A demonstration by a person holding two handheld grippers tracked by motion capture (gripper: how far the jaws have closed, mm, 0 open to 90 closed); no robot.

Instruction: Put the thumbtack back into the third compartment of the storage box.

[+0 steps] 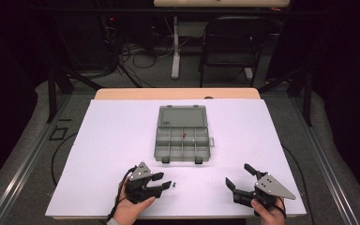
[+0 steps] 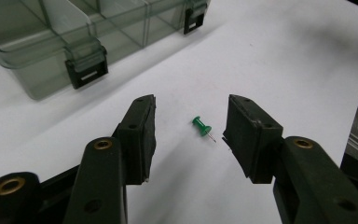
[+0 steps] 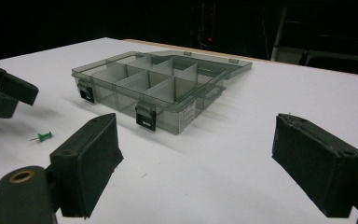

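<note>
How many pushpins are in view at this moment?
2. A green pushpin lies on the white table between the left tool's open jaws. A red one sits in a middle compartment of the organizer box. Others may be hidden.

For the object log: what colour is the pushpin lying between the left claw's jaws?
Green pushpin, clearest in the left gripper view.

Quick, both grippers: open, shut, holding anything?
Left gripper: open, empty, jaws either side of the green pushpin on the table.
Right gripper: wide open, empty.
</note>
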